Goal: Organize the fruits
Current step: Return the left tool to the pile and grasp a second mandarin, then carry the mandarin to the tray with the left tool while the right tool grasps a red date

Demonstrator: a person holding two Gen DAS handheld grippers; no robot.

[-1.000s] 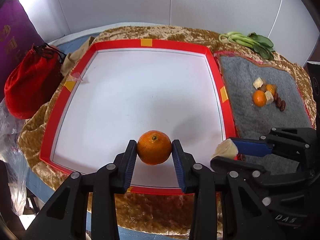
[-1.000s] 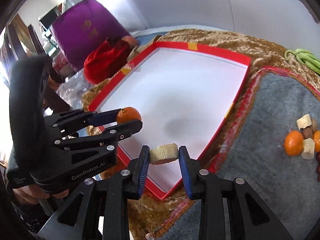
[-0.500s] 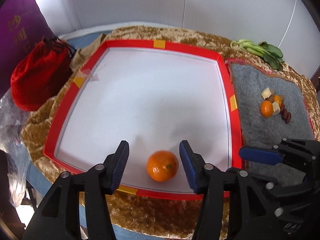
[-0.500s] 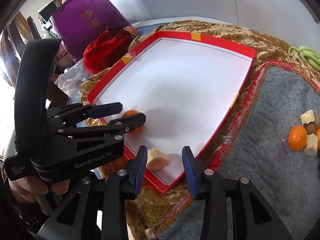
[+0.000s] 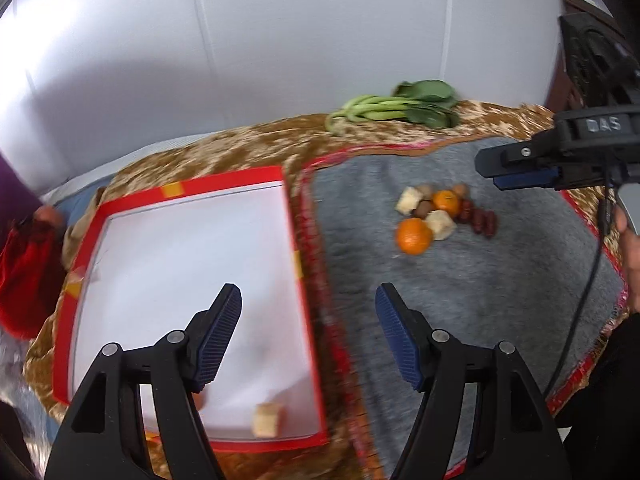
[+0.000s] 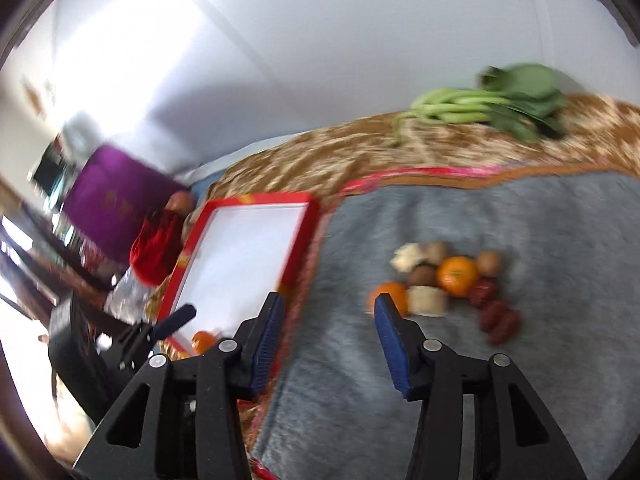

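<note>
My left gripper (image 5: 308, 304) hangs over the seam between the red-rimmed white tray (image 5: 224, 180) and the grey mat (image 5: 480, 300). Its jaws are opening with nothing between them. On the tray's near edge lie a pale fruit chunk (image 5: 267, 420) and an orange (image 6: 202, 340), the orange mostly hidden behind my left finger in the left wrist view. My right gripper (image 6: 329, 308) is above the mat, jaws opening and empty. A fruit pile rests on the mat: an orange (image 5: 414, 236), a smaller orange (image 5: 446, 202), pale chunks (image 5: 440, 224), red dates (image 5: 480, 218) and brown fruits (image 6: 424, 276).
Green bok choy (image 5: 400, 108) lies on the gold cloth behind the mat. A red pouch (image 6: 160, 244) and a purple box (image 6: 112, 208) stand left of the tray. A person's hand (image 5: 628, 240) holds the right gripper at the right edge.
Both grippers let go: the orange and the pale chunk now lie on the tray's near edge. Both jaws opened and both hands swung right, toward the grey mat and its fruit pile.
</note>
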